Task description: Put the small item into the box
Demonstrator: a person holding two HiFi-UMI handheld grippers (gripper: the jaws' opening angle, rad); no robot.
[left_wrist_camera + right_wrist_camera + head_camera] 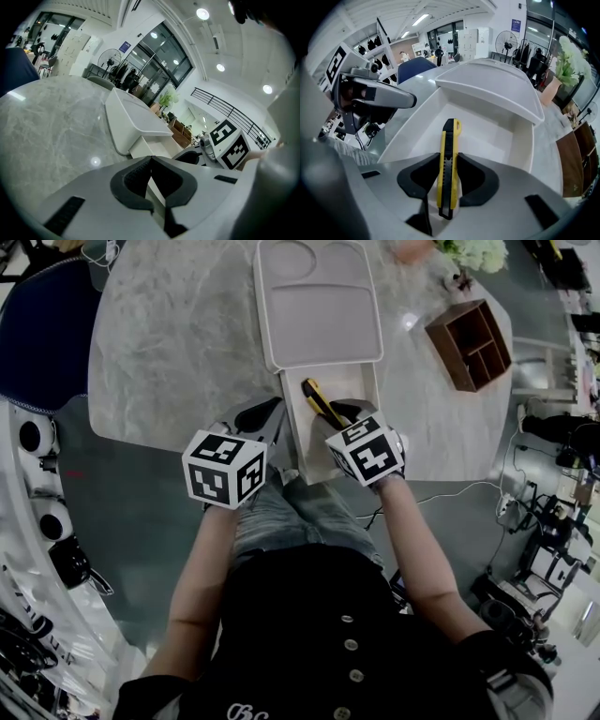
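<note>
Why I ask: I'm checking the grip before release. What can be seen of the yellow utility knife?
The utility knife is long and slim, with a yellow plastic-looking body, a black ribbed strip down its middle and a mostly black far end; no blade shows. The right gripper is clamped on its sides near the back end. It points away from the gripper, down into the open white box. Whether its tip touches the box floor can't be told.
</note>
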